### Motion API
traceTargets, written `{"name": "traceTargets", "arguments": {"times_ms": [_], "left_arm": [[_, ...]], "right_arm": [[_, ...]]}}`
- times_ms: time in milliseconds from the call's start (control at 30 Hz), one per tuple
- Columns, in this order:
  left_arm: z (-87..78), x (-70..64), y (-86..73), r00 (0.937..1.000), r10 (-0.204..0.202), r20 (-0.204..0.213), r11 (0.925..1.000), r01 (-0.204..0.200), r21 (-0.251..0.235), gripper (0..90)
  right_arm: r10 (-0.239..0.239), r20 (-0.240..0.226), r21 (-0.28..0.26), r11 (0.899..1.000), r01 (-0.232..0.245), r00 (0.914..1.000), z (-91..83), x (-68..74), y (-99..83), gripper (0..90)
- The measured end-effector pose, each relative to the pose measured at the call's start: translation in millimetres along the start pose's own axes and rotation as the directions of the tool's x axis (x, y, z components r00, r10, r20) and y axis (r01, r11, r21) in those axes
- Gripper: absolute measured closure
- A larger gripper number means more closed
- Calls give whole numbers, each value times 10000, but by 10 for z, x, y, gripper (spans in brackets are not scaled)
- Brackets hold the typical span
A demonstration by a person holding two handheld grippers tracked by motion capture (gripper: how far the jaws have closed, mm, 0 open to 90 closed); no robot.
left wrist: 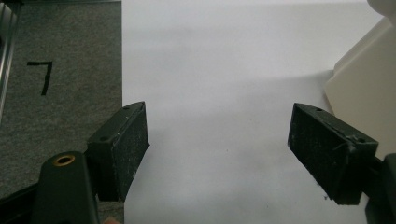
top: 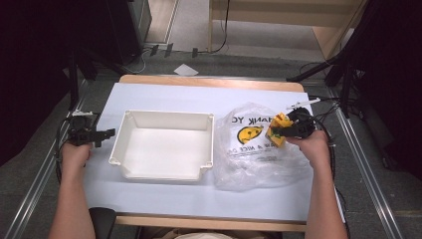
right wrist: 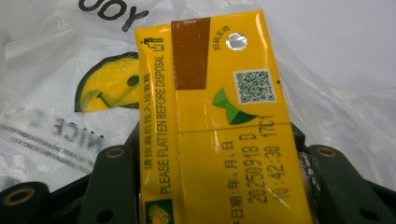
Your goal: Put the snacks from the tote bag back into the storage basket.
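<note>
While the right gripper (top: 283, 130) is clamped on a yellow drink carton (right wrist: 219, 126), its jaws pressing the carton's two sides, the carton hangs just above the clear plastic bag (top: 249, 149) that lies right beside the white bin (top: 164, 144) in the middle of the table. Printing runs along one edge of the carton: "PLEASE FLATTEN BEFORE DISPOSAL", with Chinese characters next to it. On its face I can read a date stamp, "20250918 D 17C1" and "10:42:30", beside a small QR code, a green-and-white mark, a foil straw hole and a brown band. The bag carries a yellow smiley face and black lettering seen in reverse, something like "THANK YOU" above and "HAVE A NICE DAY" below, though only parts are legible. On the far side of the bin from the bag, the left gripper (left wrist: 219, 149) hovers over the white table cover (left wrist: 224, 70) with its jaws spread wide and nothing between them, a corner of the bin just off one jaw. Past the table edge, the grey floor bears a black "7" (left wrist: 39, 74).
</note>
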State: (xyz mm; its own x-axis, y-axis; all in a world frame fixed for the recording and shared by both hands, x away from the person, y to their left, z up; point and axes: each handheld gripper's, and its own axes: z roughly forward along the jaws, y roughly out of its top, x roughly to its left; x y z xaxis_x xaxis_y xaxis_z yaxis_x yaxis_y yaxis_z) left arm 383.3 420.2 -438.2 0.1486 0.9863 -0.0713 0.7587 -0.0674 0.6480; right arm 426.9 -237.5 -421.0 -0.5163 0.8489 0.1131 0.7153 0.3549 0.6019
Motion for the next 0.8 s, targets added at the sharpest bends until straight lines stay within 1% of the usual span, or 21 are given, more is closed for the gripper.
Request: {"name": "traceTargets", "arguments": {"times_ms": [200, 367, 500, 533, 567, 600, 700, 767, 800], "left_arm": [[5, -1, -1, 10000, -1, 15, 10000, 1, -2, 217], [6, 0, -1, 10000, 23, -30, 10000, -22, 29, 217], [5, 1, 6, 9999, 92, -122, 9999, -91, 68, 217], [6, 0, 9, 9999, 84, -103, 9999, -83, 78, 217], [6, 0, 9, 9999, 84, -103, 9999, -83, 78, 217], [9, -1, 10, 9998, 153, -111, 9998, -151, 118, 217], [17, -7, 10, 9999, 130, -73, 9998, -129, 117, 217], [25, -14, 11, 9999, 97, -61, 9999, -97, 100, 218], [25, -14, 11, 9999, 97, -61, 9999, -97, 100, 218]], "right_arm": [[45, -17, -12, 10000, -45, 10000, -56, 7, 26, 505], [-21, -23, -17, 10000, 21, 10000, -110, 42, 60, 505], [12, -166, -53, 10000, -13, 9999, -141, 65, 84, 505], [-118, -111, -20, 9999, 118, 9999, -163, 99, 111, 506], [-118, -111, -20, 9999, 118, 9999, -163, 99, 111, 506], [-178, -161, -33, 9998, 178, 9997, -175, 128, 133, 506], [-213, -246, -33, 9998, 212, 9995, -187, 166, 155, 507], [-382, -306, 48, 9993, 384, 9988, -196, 233, 189, 507], [-382, -306, 48, 9993, 384, 9988, -196, 233, 189, 507]]}}
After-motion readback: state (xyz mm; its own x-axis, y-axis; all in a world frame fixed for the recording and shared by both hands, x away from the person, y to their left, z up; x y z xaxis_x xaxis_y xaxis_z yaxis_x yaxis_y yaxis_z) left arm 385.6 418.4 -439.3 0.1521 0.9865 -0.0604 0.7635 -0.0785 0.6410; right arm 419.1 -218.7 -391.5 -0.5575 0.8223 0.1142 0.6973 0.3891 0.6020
